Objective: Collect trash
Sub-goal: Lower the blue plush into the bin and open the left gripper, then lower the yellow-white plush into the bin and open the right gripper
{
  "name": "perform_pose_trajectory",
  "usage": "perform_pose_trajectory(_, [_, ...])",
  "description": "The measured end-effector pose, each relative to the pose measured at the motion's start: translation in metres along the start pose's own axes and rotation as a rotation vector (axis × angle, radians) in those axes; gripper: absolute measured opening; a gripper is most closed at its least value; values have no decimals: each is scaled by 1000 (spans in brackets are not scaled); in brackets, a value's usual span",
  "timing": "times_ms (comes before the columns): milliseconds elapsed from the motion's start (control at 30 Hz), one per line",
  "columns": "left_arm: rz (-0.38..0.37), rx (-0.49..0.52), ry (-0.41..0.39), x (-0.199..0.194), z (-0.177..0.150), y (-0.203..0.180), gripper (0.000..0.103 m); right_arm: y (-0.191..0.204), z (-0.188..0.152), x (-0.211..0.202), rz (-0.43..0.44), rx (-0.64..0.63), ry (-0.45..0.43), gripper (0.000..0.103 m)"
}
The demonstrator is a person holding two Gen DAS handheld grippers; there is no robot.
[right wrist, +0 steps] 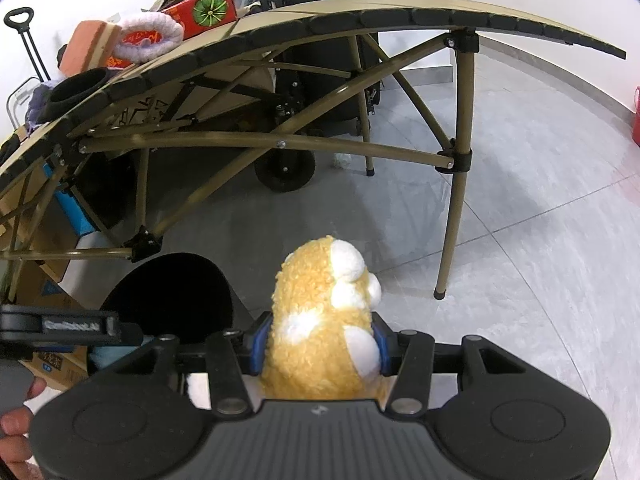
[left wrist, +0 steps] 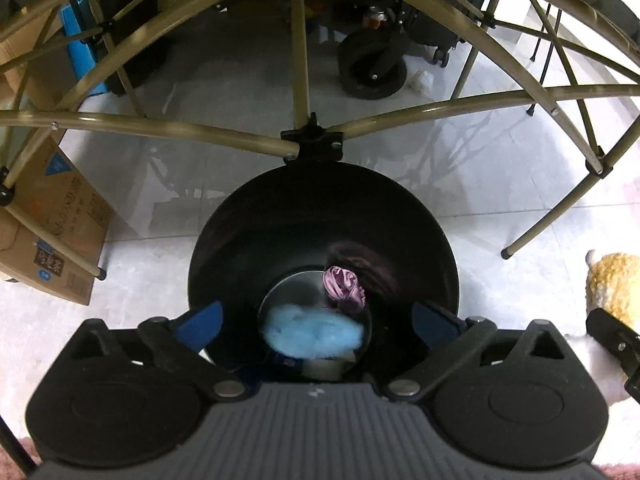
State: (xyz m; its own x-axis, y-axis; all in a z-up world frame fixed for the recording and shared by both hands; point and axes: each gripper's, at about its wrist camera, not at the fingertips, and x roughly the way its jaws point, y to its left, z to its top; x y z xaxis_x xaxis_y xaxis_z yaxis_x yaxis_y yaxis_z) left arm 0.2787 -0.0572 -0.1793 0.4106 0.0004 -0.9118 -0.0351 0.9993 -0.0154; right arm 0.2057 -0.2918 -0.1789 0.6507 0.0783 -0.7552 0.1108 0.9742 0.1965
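Note:
My left gripper (left wrist: 318, 320) is open, its blue fingertips (left wrist: 204, 322) spread wide over the mouth of a round black trash bin (left wrist: 280, 216) on the floor. Inside the bin lie a blurred light-blue fluffy piece (left wrist: 312, 334) and a crumpled purple wrapper (left wrist: 344, 286). My right gripper (right wrist: 320, 346) is shut on a yellow-and-white plush toy (right wrist: 324, 320), held upright to the right of the bin (right wrist: 172, 292). The toy also shows at the right edge of the left wrist view (left wrist: 614, 284). The left gripper shows at the left of the right wrist view (right wrist: 68, 326).
A folding table with olive metal legs (left wrist: 300, 64) stands just behind the bin; its top (right wrist: 360, 12) carries boxes and clutter. Cardboard boxes (left wrist: 60, 220) sit at the left. A black wheeled cart (left wrist: 372, 64) and a white crumpled scrap (left wrist: 420, 80) are beyond the table on the tiled floor.

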Motion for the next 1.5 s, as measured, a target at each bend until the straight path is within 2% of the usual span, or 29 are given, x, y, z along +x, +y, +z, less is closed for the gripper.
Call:
perform_pose_trajectory(200, [5,-1,52,4,-1,3,103,2,0,1,1,-5,-2,48])
perform_pose_trajectory(900, [55,2,82,2,-3,8,103,6,0,0,8,-9,-9,48])
perform_pose_trajectory(1500, [102,-55,88,-13,-6,59,103,57,6,9,84,-75,-8,48])
